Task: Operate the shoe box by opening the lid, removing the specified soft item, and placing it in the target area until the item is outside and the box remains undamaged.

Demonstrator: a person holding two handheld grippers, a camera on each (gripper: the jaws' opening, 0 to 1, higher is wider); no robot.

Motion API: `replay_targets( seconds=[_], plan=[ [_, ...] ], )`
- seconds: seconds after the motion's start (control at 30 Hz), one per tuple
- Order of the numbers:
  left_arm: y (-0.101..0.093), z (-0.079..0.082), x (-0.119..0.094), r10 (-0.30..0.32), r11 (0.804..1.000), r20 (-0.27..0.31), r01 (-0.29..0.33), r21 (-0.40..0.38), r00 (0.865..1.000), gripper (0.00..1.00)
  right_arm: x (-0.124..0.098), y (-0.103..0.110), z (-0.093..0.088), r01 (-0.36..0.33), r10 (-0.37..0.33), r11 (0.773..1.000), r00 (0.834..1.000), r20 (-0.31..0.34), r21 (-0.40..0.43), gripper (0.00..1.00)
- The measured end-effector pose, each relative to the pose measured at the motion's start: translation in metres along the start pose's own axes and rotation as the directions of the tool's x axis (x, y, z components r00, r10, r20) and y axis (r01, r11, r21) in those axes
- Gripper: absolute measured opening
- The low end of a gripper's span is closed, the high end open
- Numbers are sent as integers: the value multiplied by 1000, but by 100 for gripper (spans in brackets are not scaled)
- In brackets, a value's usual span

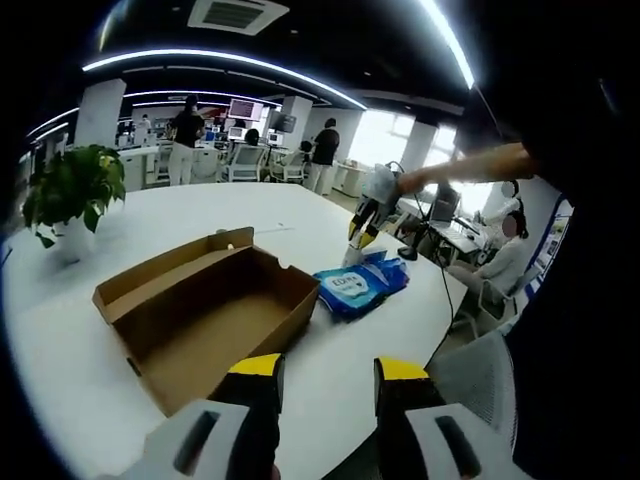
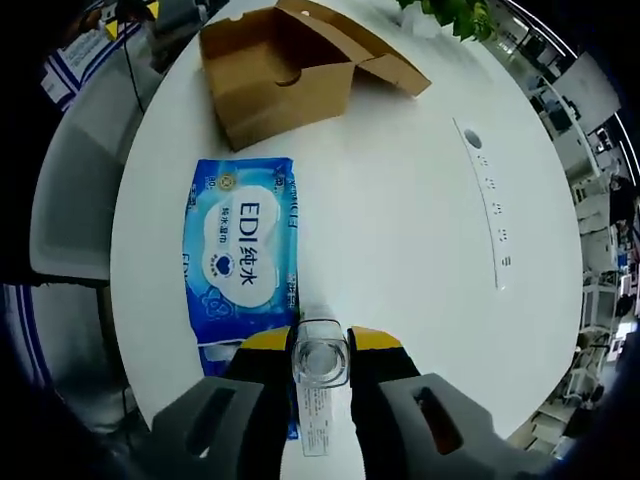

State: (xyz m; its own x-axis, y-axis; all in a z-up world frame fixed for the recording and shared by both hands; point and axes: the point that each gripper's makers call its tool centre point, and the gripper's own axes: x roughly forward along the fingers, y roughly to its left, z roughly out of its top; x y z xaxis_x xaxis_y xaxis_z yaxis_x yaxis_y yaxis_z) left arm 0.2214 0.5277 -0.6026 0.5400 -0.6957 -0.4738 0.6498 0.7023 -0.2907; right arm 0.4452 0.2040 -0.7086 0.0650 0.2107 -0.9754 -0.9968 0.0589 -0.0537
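Note:
The brown cardboard shoe box (image 1: 205, 310) lies open and empty on the white table, its lid (image 1: 165, 265) folded back. In the right gripper view the box (image 2: 285, 75) is at the top. To its right lies a blue soft wipes pack (image 1: 360, 285), flat on the table (image 2: 240, 265). A person's arm holds my right gripper (image 1: 358, 232) just above the pack's far edge. Its jaws (image 2: 322, 345) stand apart over the pack's near end, with a small clear thing (image 2: 320, 362) in the gap; I cannot tell whether they touch it. My left gripper (image 1: 328, 370) is open near the box's front corner.
A potted plant (image 1: 70, 195) stands at the table's far left. A white socket strip (image 2: 490, 200) is set into the tabletop. Grey chairs (image 2: 75, 180) line the table's edge. Several people sit and stand around the office behind (image 1: 325, 150).

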Motion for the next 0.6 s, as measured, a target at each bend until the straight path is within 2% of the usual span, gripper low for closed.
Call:
replay_targets(
  seconds=[0.6],
  plan=[
    [4,0,2,-5,1000,-6,5,-2,1000,36,2,2,0,-15,15,1000,1000,-14,-14,20]
  ],
)
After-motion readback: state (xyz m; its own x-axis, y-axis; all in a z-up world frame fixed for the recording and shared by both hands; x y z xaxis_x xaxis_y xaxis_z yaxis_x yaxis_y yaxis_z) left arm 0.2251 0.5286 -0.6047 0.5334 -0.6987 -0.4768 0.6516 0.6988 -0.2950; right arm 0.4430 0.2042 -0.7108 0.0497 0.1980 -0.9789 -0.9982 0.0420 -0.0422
